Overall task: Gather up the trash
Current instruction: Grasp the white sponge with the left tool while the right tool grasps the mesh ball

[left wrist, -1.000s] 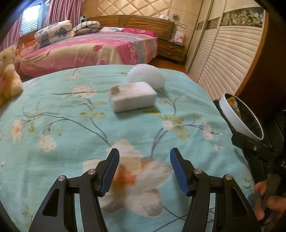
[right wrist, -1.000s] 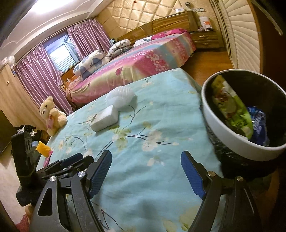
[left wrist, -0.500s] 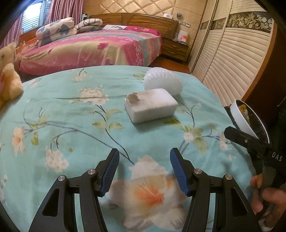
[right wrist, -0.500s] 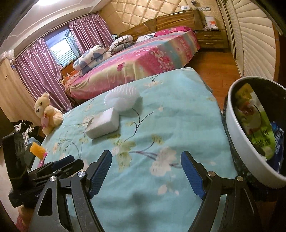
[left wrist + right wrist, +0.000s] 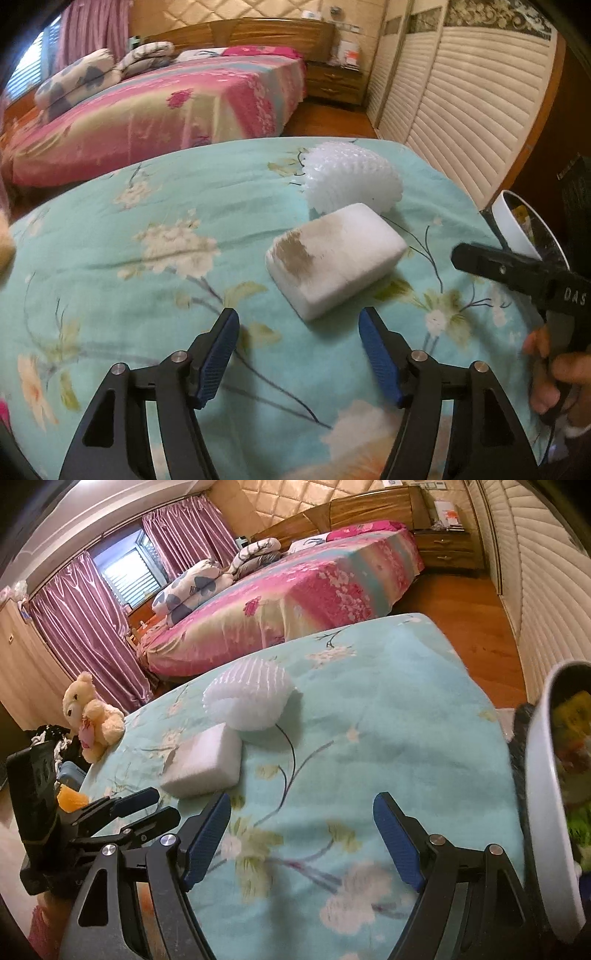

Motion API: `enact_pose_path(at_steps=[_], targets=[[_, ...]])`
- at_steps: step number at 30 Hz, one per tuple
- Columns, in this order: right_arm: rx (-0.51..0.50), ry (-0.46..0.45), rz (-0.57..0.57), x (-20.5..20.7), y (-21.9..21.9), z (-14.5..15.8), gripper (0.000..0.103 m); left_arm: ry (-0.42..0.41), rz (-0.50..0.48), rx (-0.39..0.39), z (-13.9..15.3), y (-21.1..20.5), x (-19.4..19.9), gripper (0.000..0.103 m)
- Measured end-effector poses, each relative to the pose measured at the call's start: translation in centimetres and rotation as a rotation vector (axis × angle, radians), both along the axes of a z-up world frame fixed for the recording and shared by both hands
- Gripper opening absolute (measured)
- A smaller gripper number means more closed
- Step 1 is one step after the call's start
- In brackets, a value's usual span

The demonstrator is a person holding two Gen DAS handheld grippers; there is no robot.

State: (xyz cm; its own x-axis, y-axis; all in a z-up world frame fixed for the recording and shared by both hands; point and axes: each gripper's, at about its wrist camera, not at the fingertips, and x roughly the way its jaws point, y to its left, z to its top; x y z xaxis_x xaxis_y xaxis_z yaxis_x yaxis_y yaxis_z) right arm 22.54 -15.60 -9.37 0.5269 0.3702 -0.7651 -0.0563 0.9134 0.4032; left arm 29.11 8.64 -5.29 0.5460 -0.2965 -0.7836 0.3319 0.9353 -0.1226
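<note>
The left gripper point(image 5: 298, 321) hangs just short of the stained white sponge block point(image 5: 334, 258), its jaws opening and nothing between them; the block lies on the floral bedspread point(image 5: 147, 280), touching the white foam fruit net point(image 5: 352, 179) behind it. The right gripper point(image 5: 301, 808) stands wide and empty, with the white trash bin point(image 5: 546, 830) at its right. The block looks nearly as wide as the gap, so a fingertip could land on top, push it into the soft cover, or shove the net away.
</note>
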Motion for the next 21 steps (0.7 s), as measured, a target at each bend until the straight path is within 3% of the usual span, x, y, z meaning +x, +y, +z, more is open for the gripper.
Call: enact_pose_path(at_steps=[8,10,14,17,20,21], targets=[[-0.017,-0.003,0.018,3.4,0.8,-0.4,0.077,-0.013,-0.096,0.035,-0.6,-1.1,2.4,0.068],[-0.028,-0.003,0.027,4.1,1.1,-0.5,0.067,-0.017,-0.104,0.033,-0.7,-1.2,2.4,0.068],[-0.025,-0.001,0.053,5.5,1.7,-0.8,0.060,-0.023,-0.128,0.001,-0.8,-1.0,2.7,0.067],[-0.020,-0.002,0.064,6.2,2.1,-1.0,0.055,-0.023,-0.148,0.002,-1.0,-0.9,2.7,0.058],[-0.003,-0.003,0.068,6.8,2.4,-1.2,0.034,-0.042,-0.153,0.019,-0.9,-1.0,2.6,0.053],[0.004,0.001,0.074,6.9,2.5,-1.3,0.018,-0.045,-0.155,0.027,-1.0,-1.1,2.6,0.052]])
